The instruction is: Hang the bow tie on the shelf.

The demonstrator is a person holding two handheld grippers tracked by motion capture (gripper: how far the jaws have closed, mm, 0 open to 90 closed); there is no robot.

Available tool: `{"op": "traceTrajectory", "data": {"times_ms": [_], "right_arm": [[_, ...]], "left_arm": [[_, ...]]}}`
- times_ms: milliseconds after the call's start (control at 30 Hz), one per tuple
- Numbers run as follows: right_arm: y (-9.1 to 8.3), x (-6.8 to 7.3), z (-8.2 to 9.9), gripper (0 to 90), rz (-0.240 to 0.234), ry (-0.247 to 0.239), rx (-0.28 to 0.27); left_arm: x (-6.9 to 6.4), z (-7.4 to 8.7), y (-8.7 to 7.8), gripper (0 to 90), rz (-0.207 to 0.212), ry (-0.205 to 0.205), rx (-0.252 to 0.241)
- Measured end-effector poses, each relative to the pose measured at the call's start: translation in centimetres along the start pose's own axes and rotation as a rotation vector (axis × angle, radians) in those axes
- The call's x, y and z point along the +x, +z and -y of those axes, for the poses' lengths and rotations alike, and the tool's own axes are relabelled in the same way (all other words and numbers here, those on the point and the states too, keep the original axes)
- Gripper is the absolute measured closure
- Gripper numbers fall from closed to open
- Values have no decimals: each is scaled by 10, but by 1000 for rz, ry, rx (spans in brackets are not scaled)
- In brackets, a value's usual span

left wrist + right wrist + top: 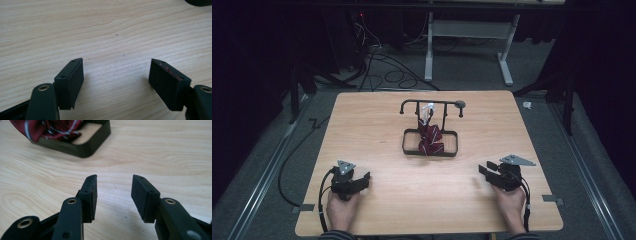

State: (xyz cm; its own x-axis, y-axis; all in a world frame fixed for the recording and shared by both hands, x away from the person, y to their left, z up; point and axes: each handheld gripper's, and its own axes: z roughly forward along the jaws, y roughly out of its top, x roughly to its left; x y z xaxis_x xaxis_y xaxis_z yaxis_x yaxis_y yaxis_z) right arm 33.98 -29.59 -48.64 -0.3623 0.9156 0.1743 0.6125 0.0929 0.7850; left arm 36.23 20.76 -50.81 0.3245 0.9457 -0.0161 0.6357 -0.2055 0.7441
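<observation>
Room: dark, with cables on a grey floor and a white frame behind the counter (pixel 377 200).
Counter: pale wood, bare near both hands.
Stand: black wire rack (pixel 431 104) at the centre back, over a black tray (pixel 454 148).
Tray contents: red striped necktie (pixel 430 139), draped from the rack's rail and bunched in the tray — its long axis runs up and down.
Key relation: the necktie lies forward of both tongs, between them; I judge neither hand clearly nearer, though the right view looks toward the tray's corner.
Left tongs (pixel 357 181): resting low on the counter, jaws spread wide, nothing between them.
Right tongs (pixel 486 171): jaws partly spread — empty, well apart from the tray.
</observation>
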Motion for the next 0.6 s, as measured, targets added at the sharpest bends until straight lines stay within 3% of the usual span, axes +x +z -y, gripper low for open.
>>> {"op": "traceTrajectory", "data": {"times_ms": [300,500,600], "right_arm": [[15,2,8,490,62,-45,73],[18,10,8,452,127,-128,96],[19,11,8,429,128,-135,101]], "left_arm": [[0,0,0,285,0,0,0],[0,0,0,285,0,0,0],[0,0,0,285,0,1,2]]}}
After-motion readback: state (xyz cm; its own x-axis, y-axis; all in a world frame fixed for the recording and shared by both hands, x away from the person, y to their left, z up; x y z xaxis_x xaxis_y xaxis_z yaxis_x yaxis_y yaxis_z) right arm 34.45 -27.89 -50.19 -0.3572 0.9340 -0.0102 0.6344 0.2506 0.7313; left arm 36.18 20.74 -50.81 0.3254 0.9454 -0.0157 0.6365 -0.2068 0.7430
